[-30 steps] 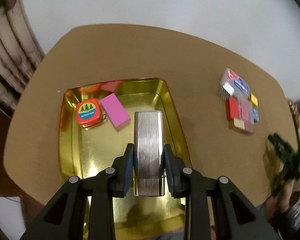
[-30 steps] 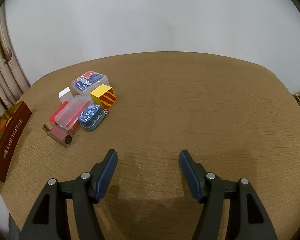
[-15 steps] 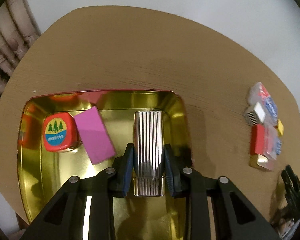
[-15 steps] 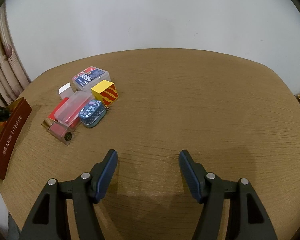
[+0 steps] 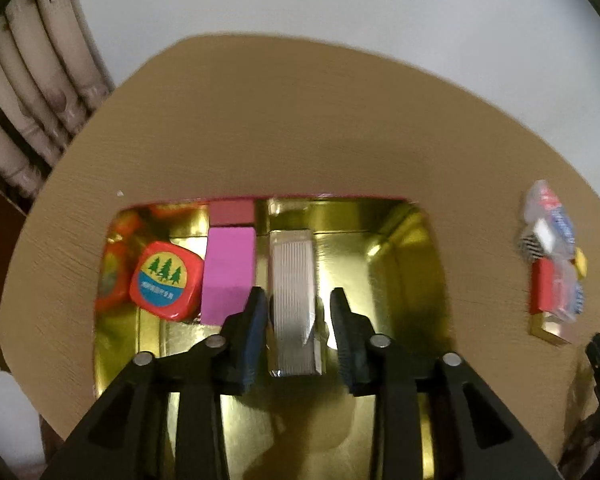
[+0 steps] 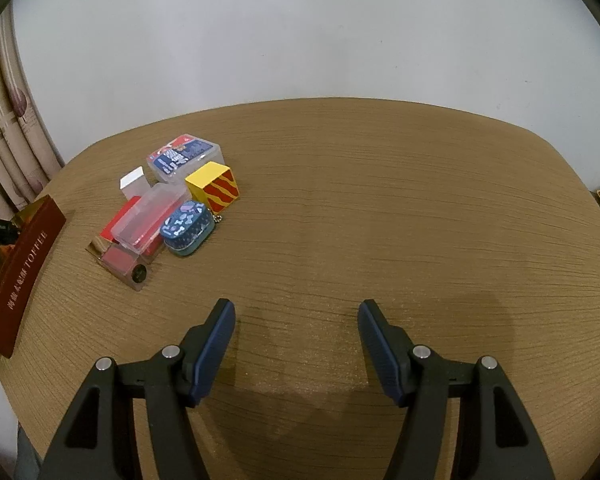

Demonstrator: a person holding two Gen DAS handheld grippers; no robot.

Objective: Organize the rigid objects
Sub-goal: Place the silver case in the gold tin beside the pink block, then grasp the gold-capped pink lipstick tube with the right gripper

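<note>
Ribbed silver metal case (image 5: 292, 300), the thing being put away, lies on the floor of the shiny gold rectangular tin tray (image 5: 416, 264) in the left wrist view, just beside the flat magenta rectangular block (image 5: 228, 272), with the rounded red tin bearing a pine-tree label (image 5: 166, 280) on that block's far side. The left gripper (image 5: 298, 320) straddles the near end of the case with its jaws parted and a gap visible on each side, so the case appears released rather than held. To the right, well apart from the tray, a cluster of small boxes (image 5: 552, 264) sits on the tan wooden table (image 5: 300, 128). In the right wrist view, the right gripper (image 6: 296, 344) hovers spread wide and empty over bare table, with the yellow cube with red stripes (image 6: 214, 186), the blue patterned oval tin (image 6: 188, 226) and the clear plastic boxes (image 6: 184, 158) grouped ahead to its left. The placing step looks finished; the next move likely calls for lifting the left gripper clear without nudging the case, then reaching for one of the remaining pieces in the cluster.
</note>
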